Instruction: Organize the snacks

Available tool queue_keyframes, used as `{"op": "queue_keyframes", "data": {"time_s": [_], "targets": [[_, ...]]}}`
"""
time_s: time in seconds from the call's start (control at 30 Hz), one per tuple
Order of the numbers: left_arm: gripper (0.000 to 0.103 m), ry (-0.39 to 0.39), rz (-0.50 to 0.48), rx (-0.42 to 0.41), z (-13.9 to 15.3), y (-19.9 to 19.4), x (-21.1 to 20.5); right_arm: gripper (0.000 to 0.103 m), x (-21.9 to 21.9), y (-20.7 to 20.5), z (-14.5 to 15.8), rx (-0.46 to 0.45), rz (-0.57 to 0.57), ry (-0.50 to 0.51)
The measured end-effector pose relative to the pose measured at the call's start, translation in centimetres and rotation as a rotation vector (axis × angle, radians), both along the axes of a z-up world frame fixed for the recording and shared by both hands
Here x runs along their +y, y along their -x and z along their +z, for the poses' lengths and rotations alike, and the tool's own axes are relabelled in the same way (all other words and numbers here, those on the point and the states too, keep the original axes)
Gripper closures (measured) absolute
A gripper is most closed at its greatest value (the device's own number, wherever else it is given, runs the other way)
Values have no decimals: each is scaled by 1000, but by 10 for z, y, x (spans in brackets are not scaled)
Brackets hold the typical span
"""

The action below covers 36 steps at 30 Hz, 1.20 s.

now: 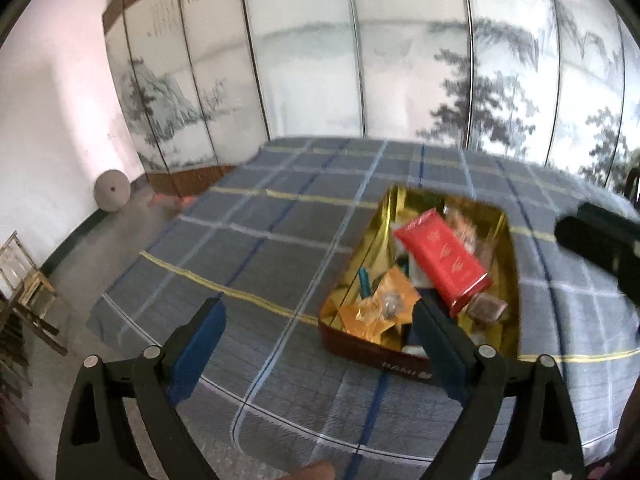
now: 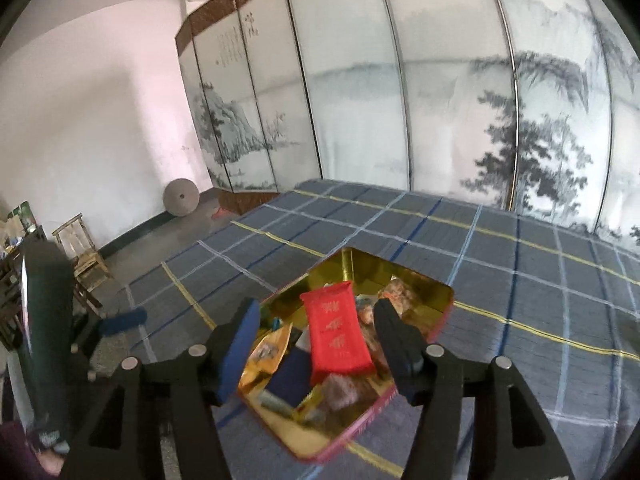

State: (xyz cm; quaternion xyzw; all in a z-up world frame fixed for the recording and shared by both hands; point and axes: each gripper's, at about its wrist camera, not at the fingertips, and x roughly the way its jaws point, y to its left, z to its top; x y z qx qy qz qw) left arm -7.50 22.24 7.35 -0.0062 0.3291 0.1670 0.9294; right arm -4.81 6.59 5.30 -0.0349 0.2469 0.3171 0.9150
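A red tin (image 1: 372, 346) with a gold inside sits on the blue checked tablecloth (image 1: 256, 240). It holds a long red packet (image 1: 442, 258), an orange wrapped snack (image 1: 384, 304) and several other snacks. My left gripper (image 1: 320, 344) is open and empty, above the table left of the tin. In the right wrist view my right gripper (image 2: 316, 344) is open and empty above the tin (image 2: 424, 284), with the red packet (image 2: 338, 334) between its fingers' line of sight. The right gripper also shows in the left wrist view (image 1: 600, 236) at the right edge.
A folding screen (image 2: 400, 100) with ink landscape stands behind the table. A round stone disc (image 2: 181, 196) leans on the wall. Wooden chairs (image 2: 82, 256) stand on the floor at the left. The left gripper (image 2: 120, 322) shows blurred at the left of the right wrist view.
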Motion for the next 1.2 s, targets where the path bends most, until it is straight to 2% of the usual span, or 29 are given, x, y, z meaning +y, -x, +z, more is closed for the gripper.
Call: {"op": "queue_keyframes", "data": {"time_s": [0.37,0.5,0.83,0.97,1.07,1.13,1.2], "targets": [[0,-55,-34,-250,79,57,-28,42,-45,57,25,-61,-15,-51],[0,-39,-67,-299,99,74,-37,41,-52,75,36,-102,-8,-64],[0,-14,-122,-330,119,97,-50,39,-68,99,47,-142,2,-87],[0,1,-118,-332,116,104,-52,38,-74,107,47,-151,-8,-91],[0,-17,-106,-317,113,105,-55,38,-76,112,47,-156,-14,-88],[0,-26,-98,-311,111,106,-57,33,-78,116,46,-164,-19,-93],[0,-21,-96,-308,110,109,-58,32,-78,119,47,-173,-22,-91]]}}
